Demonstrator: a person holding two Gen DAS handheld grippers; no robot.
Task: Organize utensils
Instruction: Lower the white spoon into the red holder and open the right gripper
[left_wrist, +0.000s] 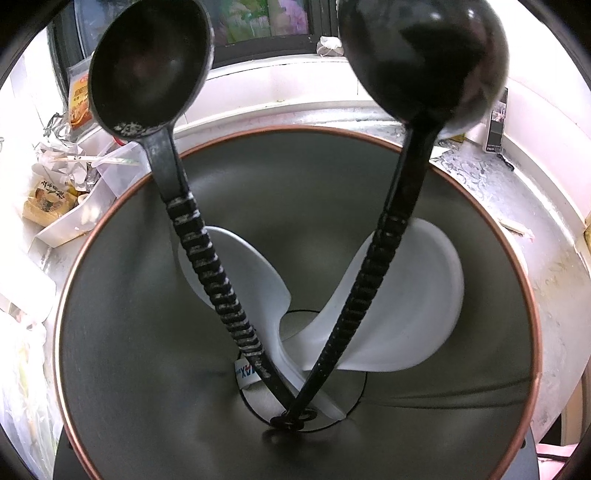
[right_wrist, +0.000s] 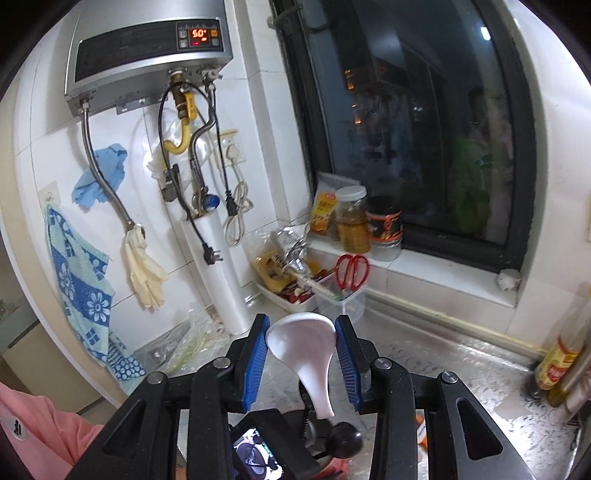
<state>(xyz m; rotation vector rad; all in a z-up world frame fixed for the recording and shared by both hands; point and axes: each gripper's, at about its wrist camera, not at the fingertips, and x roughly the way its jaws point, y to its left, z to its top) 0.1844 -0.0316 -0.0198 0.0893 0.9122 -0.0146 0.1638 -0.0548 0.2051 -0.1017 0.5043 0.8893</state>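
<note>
In the left wrist view I look straight down into a dark utensil holder with a copper rim (left_wrist: 480, 206). Two black ladles (left_wrist: 207, 266) (left_wrist: 373, 280) stand in it, bowls up, handles crossing at the bottom. Two white spoons (left_wrist: 417, 306) (left_wrist: 240, 266) lie inside beneath them. The left gripper's fingers do not show. In the right wrist view my right gripper (right_wrist: 301, 332) with blue pads (right_wrist: 255, 354) is shut on the bowl of a white spoon (right_wrist: 306, 347), held above the counter, handle pointing down toward a black ladle bowl (right_wrist: 345, 439).
A silver patterned counter (right_wrist: 461, 369) runs to a window sill with jars (right_wrist: 352, 221) and red scissors (right_wrist: 352, 271) in a clear tub. A water heater (right_wrist: 147, 48), hoses, towel (right_wrist: 79, 280) and gloves hang on the left wall. Oil bottles (right_wrist: 561, 365) stand at right.
</note>
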